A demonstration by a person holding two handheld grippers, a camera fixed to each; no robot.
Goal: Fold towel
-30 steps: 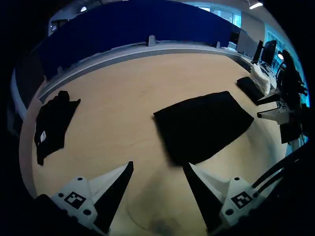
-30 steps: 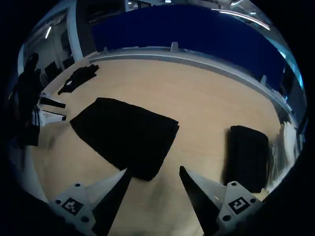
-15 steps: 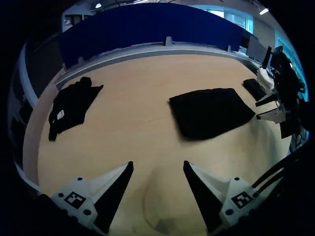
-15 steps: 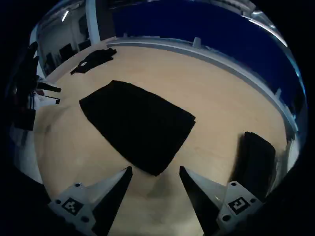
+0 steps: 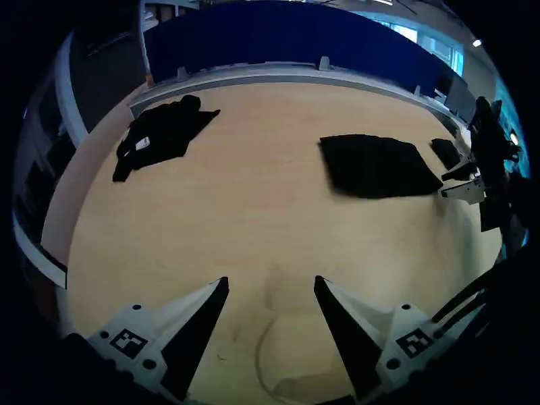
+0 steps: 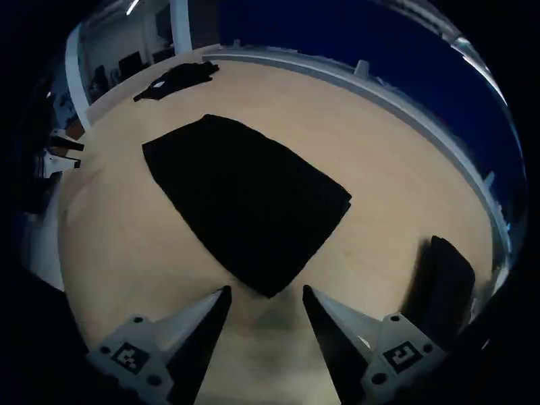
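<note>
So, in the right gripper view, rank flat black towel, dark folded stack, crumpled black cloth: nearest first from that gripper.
1. Flat black towel: centre, just ahead of right gripper.
2. Dark folded stack: right.
3. Crumpled black cloth: far left.

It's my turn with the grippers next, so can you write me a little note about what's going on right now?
The left gripper is open and holds nothing, over bare table.
The right gripper is open and holds nothing, pointed at the near corner of the towel.
The towel lies flat as a neat black rectangle in the middle of the table.
A crumpled cloth lies at the far side, and a dark pile sits near the table's edge.
Done: the towel looks folded at least once.
Left: maybe one more fold, then probably the crumpled cloth.
</note>
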